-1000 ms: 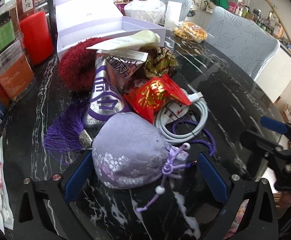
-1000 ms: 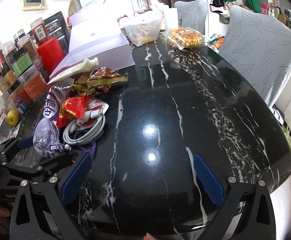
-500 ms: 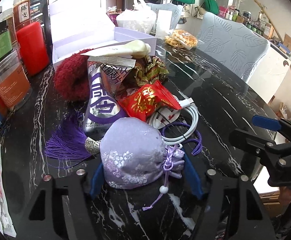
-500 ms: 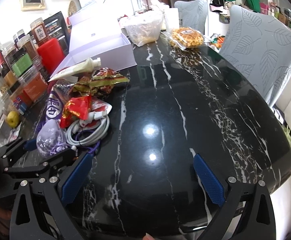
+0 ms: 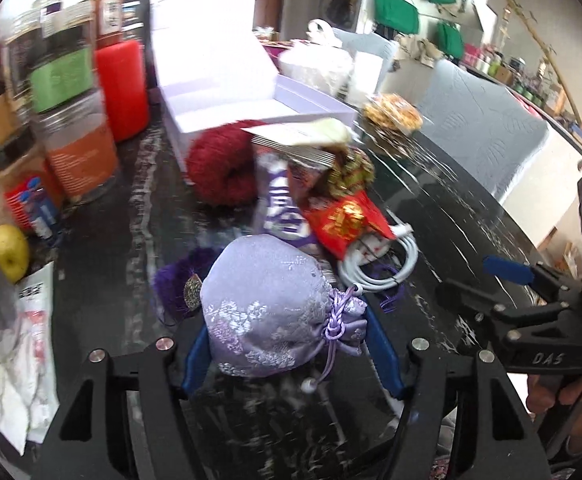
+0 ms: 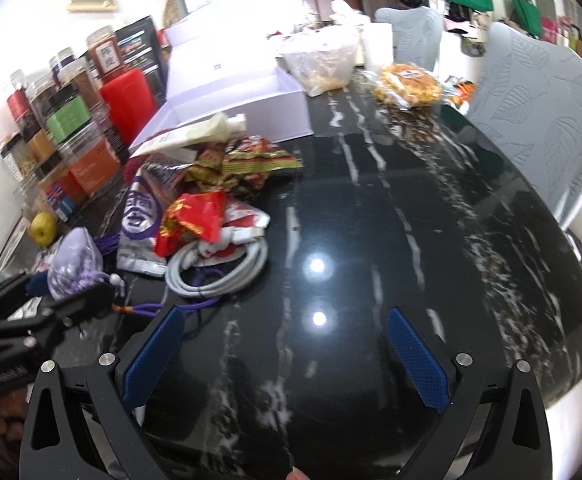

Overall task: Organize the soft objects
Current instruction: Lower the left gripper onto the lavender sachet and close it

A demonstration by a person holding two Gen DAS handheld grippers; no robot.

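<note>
A lilac embroidered drawstring pouch [image 5: 275, 304] sits between the blue pads of my left gripper [image 5: 287, 344], which is shut on it and holds it just above the black marble table [image 5: 451, 208]. The pouch's purple tassel [image 5: 179, 284] trails behind it. From the right wrist view the pouch [image 6: 73, 264] shows in the left gripper [image 6: 51, 300] at the far left. A fluffy dark red ball [image 5: 223, 172] lies further back beside the snack pile. My right gripper [image 6: 291, 356] stands open over bare table, with nothing between its fingers.
Behind the pouch lie a purple-silver snack bag [image 5: 279, 208], a red packet [image 5: 347, 220], a coiled white cable [image 5: 383, 268] and a cream tube [image 5: 303, 132]. An open white box [image 5: 227, 92] stands at the back. Jars [image 5: 79, 152], a red canister [image 5: 121, 88] and a pear [image 5: 11, 254] line the left.
My left gripper's jaws have closed from wide open onto the pouch, and the pouch has lifted slightly and come away from the pile. The right gripper has drifted a little and stays open.
</note>
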